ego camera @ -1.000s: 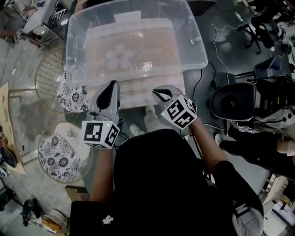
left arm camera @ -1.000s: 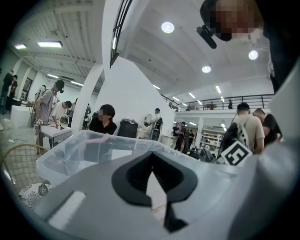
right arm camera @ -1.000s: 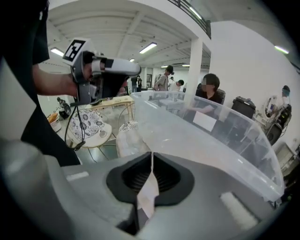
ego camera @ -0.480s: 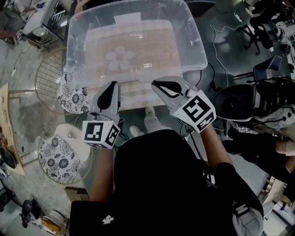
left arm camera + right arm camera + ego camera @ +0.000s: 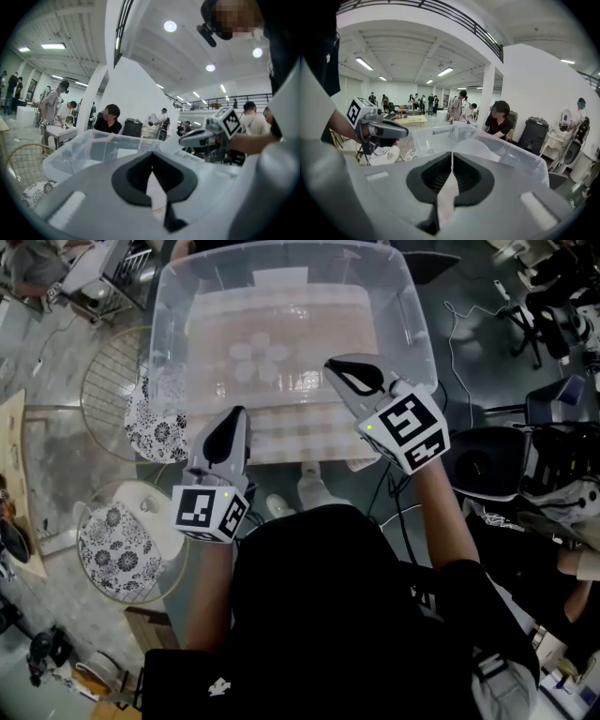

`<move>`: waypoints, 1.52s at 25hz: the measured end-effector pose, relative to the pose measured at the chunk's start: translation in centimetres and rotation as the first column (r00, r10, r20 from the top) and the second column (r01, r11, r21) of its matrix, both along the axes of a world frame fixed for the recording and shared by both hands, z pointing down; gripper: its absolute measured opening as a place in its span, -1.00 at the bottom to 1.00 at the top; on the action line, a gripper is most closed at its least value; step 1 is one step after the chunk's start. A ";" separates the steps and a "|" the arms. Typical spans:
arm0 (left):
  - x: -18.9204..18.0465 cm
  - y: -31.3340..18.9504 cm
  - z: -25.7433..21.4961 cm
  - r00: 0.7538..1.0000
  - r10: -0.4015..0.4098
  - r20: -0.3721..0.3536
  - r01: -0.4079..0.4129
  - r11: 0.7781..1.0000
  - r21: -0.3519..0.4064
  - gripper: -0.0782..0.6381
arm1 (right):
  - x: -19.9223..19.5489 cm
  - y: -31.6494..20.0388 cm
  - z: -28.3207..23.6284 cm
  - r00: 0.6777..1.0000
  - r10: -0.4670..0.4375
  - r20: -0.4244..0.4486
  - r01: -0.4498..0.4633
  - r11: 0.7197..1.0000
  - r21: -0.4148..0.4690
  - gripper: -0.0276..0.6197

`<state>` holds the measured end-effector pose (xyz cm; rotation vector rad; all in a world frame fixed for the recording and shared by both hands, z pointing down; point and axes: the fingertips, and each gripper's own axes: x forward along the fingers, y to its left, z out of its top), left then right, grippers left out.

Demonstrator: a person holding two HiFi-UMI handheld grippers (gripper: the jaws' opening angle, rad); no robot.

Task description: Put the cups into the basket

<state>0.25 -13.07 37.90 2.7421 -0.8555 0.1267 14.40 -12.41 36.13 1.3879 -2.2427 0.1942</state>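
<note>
Cups (image 5: 257,358) clustered inside clear plastic basket (image 5: 420,326). Right hand-held gripper (image 5: 332,366), jaws together and empty, hangs over the near rim beside them; left hand-held gripper (image 5: 235,413), likewise closed and empty, sits just short of the basket.

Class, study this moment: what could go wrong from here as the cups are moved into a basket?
1. The pale round cups sit bunched together in the clear plastic storage bin. Taking one may knock its neighbours.
2. The right claw is shut near the bin's rim. Lowered like that, it would likely push cups rather than grip one.
3. The round wire basket with the floral liner lies beyond the left claw, so a carried cup could clip that claw or the bin wall.
</note>
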 end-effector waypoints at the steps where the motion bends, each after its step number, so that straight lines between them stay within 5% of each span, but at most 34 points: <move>1: -0.1 -0.1 0.1 1.000 -0.005 0.004 0.006 1.000 -0.002 -0.77 | 0.4 -0.7 0.6 1.000 0.004 -0.021 -0.004 1.000 -0.013 -0.87; 10: -0.9 -0.9 0.4 0.997 -0.071 0.026 0.072 0.997 -0.008 -0.77 | 5.2 -7.9 7.2 0.997 0.058 -0.060 -0.068 0.983 -0.172 -0.87; 16: -1.2 -1.5 0.6 0.992 -0.116 0.040 0.116 0.993 -0.007 -0.77 | 8.9 -10.7 14.2 0.989 0.061 -0.134 -0.104 0.934 -0.343 -0.87; 24: -1.5 -1.9 1.4 0.982 -0.181 0.050 0.182 0.983 -0.024 -0.77 | 10.9 -11.5 22.8 0.967 -0.055 -0.251 -0.086 0.852 -0.517 -0.87; 32: -1.4 -2.2 2.1 0.973 -0.222 0.065 0.224 0.974 -0.037 -0.77 | 11.4 -11.6 27.9 0.937 -0.213 -0.277 0.005 0.802 -0.597 -0.87; 38: -1.6 -2.2 2.4 0.963 -0.255 0.081 0.259 0.965 -0.039 -0.77 | 11.5 -11.5 30.2 0.931 -0.243 -0.274 0.016 0.776 -0.631 -0.87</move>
